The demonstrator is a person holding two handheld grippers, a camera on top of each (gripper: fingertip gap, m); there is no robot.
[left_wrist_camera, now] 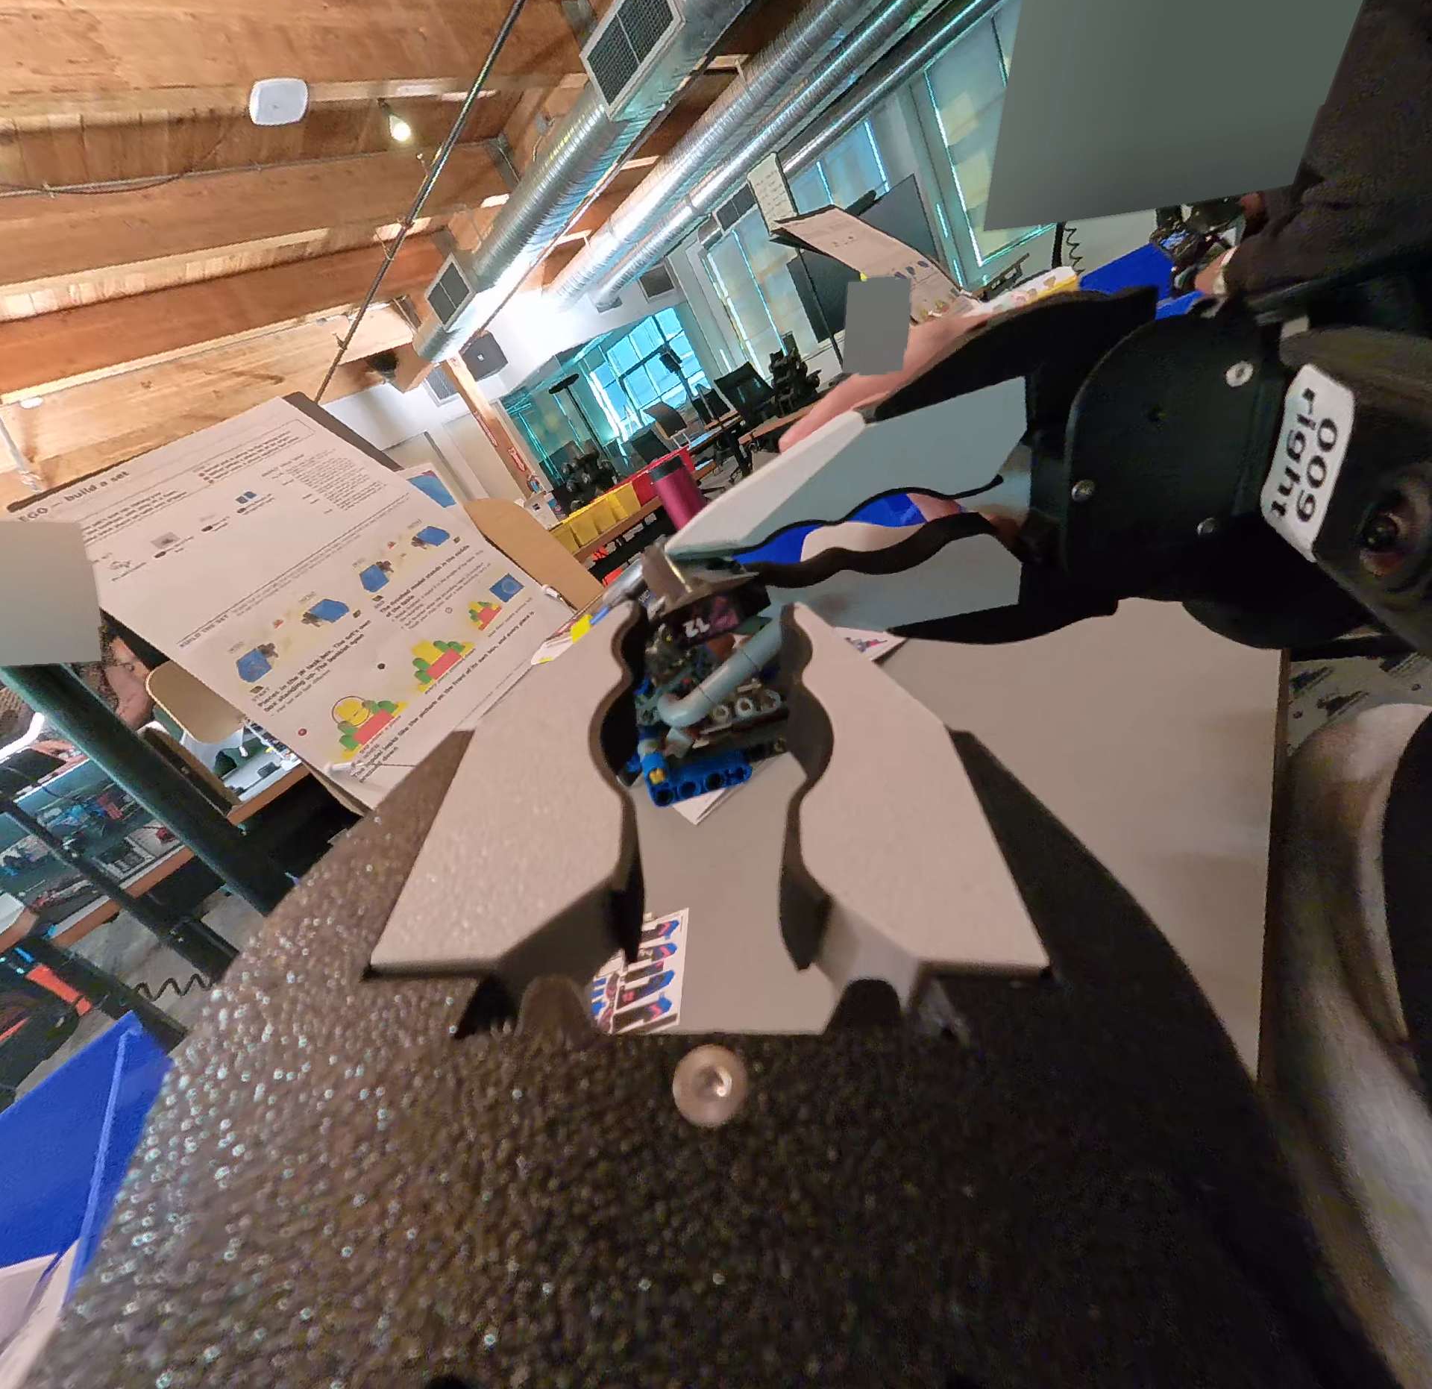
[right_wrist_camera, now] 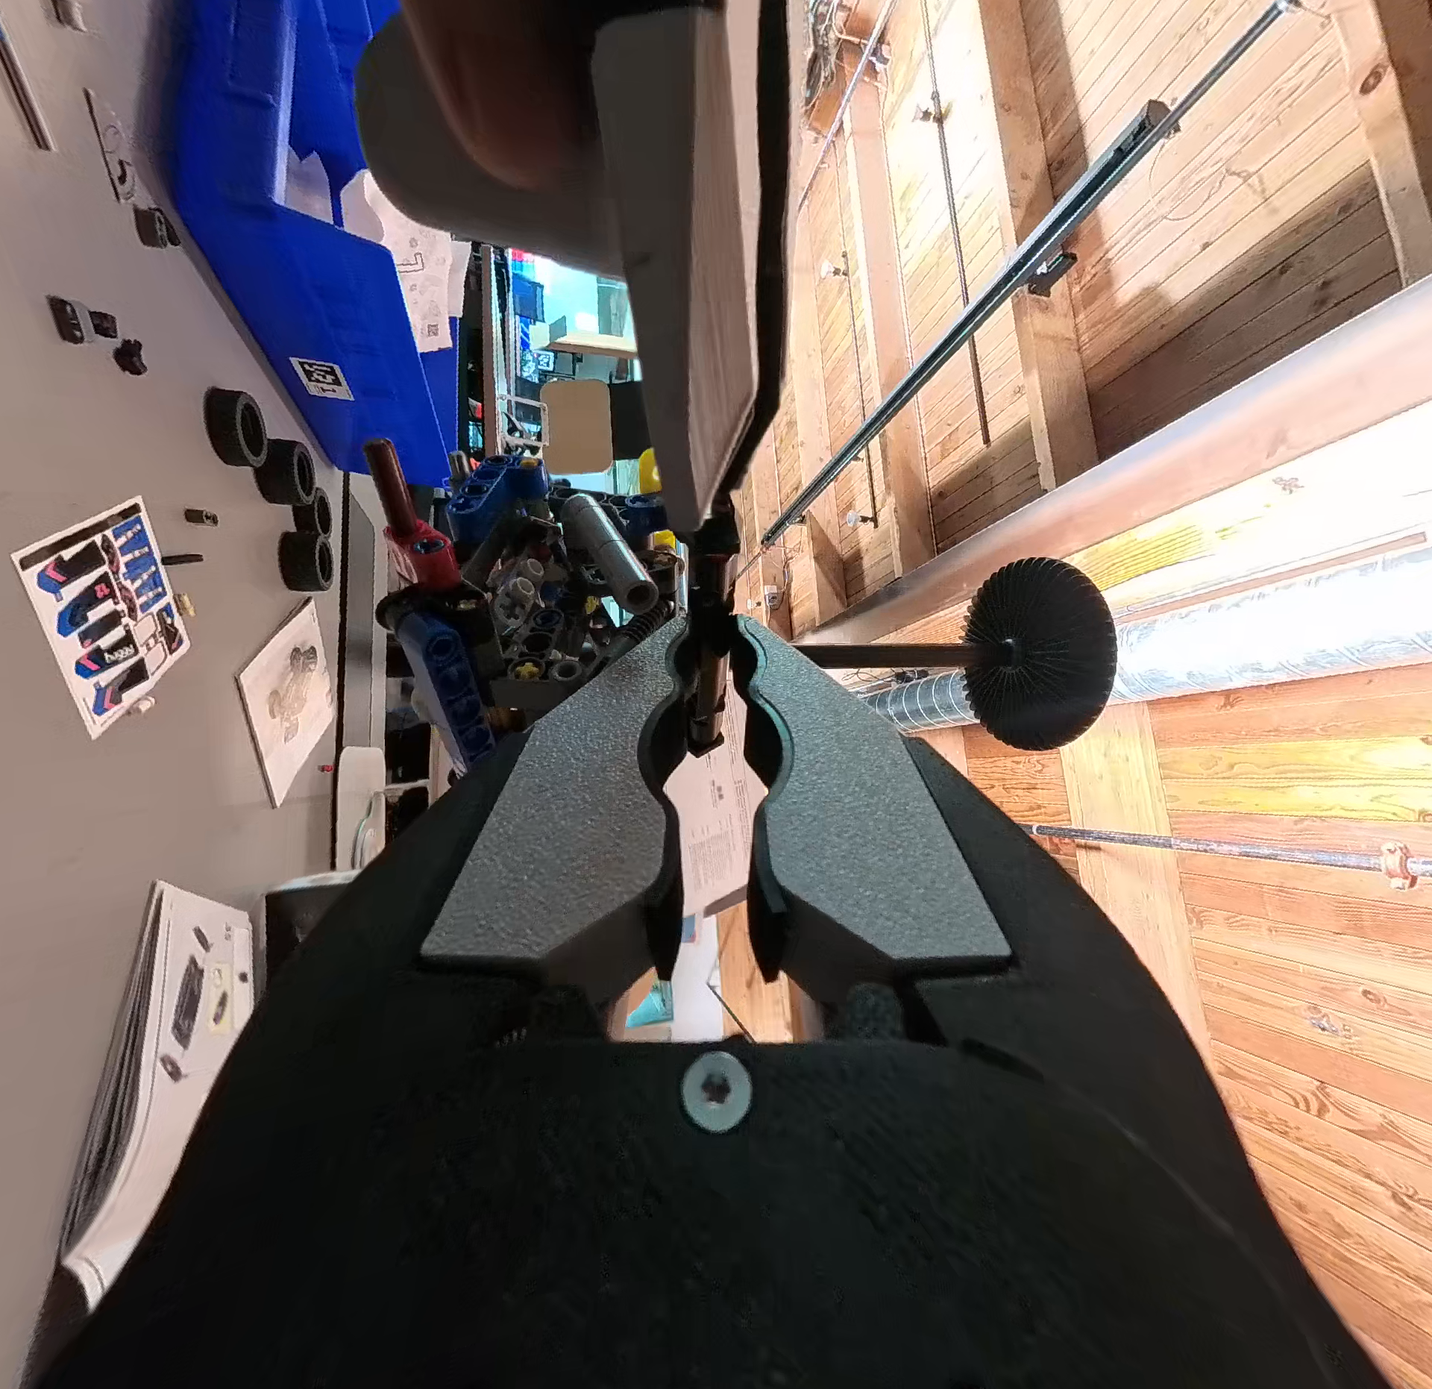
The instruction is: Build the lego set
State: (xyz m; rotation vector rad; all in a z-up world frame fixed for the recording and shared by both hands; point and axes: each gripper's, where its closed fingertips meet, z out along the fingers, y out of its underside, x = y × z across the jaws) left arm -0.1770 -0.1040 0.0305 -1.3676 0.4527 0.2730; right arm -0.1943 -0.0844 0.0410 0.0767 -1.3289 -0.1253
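Note:
A brick-built vehicle frame (left_wrist_camera: pixel 705 724) of blue, grey and black beams with a grey pipe stands between the fingers of my left gripper (left_wrist_camera: pixel 709 631). A dark sliver shows beside its left finger (left_wrist_camera: pixel 542 770), so the jaws stand apart around the frame. My right gripper (left_wrist_camera: pixel 682 561) comes in from the right and is shut on a thin black panel with a sticker (left_wrist_camera: pixel 721 615) at the top of the frame. In the right wrist view my right gripper (right_wrist_camera: pixel 713 631) pinches that black piece (right_wrist_camera: pixel 707 685) edge-on. The frame (right_wrist_camera: pixel 527 600) lies just left of it, and a left finger (right_wrist_camera: pixel 690 305) reaches in from above.
On the grey table (right_wrist_camera: pixel 155 770) lie a sticker sheet (right_wrist_camera: pixel 101 615), several black tyres (right_wrist_camera: pixel 271 484), small black parts (right_wrist_camera: pixel 77 321), a small booklet (right_wrist_camera: pixel 287 693) and an open manual (right_wrist_camera: pixel 155 1080). A blue bin (right_wrist_camera: pixel 294 212) stands behind them. A printed poster board (left_wrist_camera: pixel 310 577) leans at the left.

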